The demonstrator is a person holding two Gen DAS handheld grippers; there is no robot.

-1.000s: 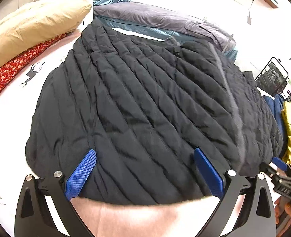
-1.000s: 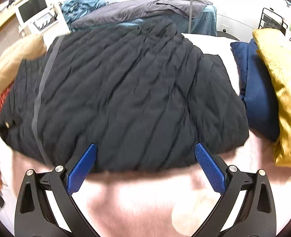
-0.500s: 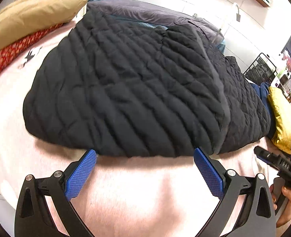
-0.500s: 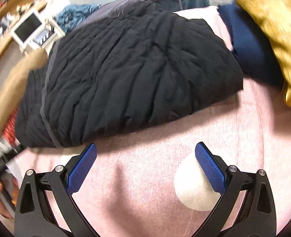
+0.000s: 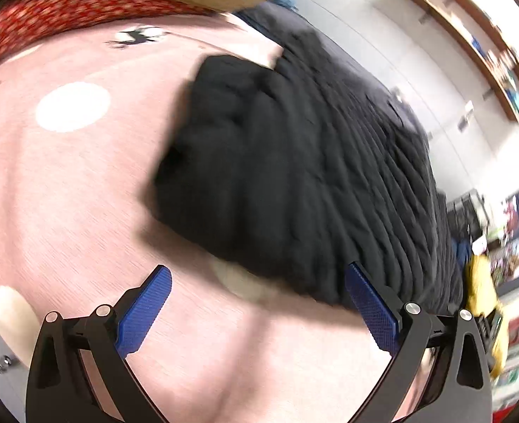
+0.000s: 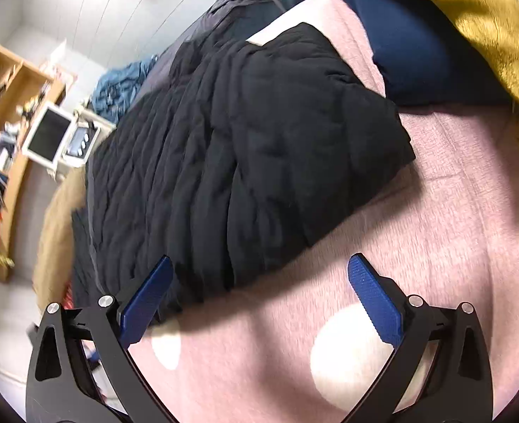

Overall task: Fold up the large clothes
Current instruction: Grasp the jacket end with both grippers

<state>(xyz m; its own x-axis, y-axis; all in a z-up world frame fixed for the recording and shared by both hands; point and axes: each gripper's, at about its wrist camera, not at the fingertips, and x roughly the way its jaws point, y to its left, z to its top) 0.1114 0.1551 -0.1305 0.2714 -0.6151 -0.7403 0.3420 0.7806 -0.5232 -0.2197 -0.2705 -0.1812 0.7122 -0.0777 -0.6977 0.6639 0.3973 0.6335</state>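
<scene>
Now spread wide and gripping nothing: left gripper (image 5: pixel 257 303) and right gripper (image 6: pixel 259 294), both above pink bedspread (image 6: pixel 435 246). Ahead, black quilted puffer jacket (image 6: pixel 252 155) lying folded on bedspread, near navy pillow (image 6: pixel 407 49).

Matt quilted black coat (image 6: pixel 245 148) – on a napped pink blanket (image 6: pixel 453 232).

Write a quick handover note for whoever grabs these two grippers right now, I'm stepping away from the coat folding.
Left gripper: open, empty, over the pink bedspread.
Right gripper: open, empty, at the near edge of the black quilted coat.
The coat lies on the bed in a bulky rectangle, apparently folded over. Navy pillow beside it.
Left: check the fold, fold again if needed.
</scene>
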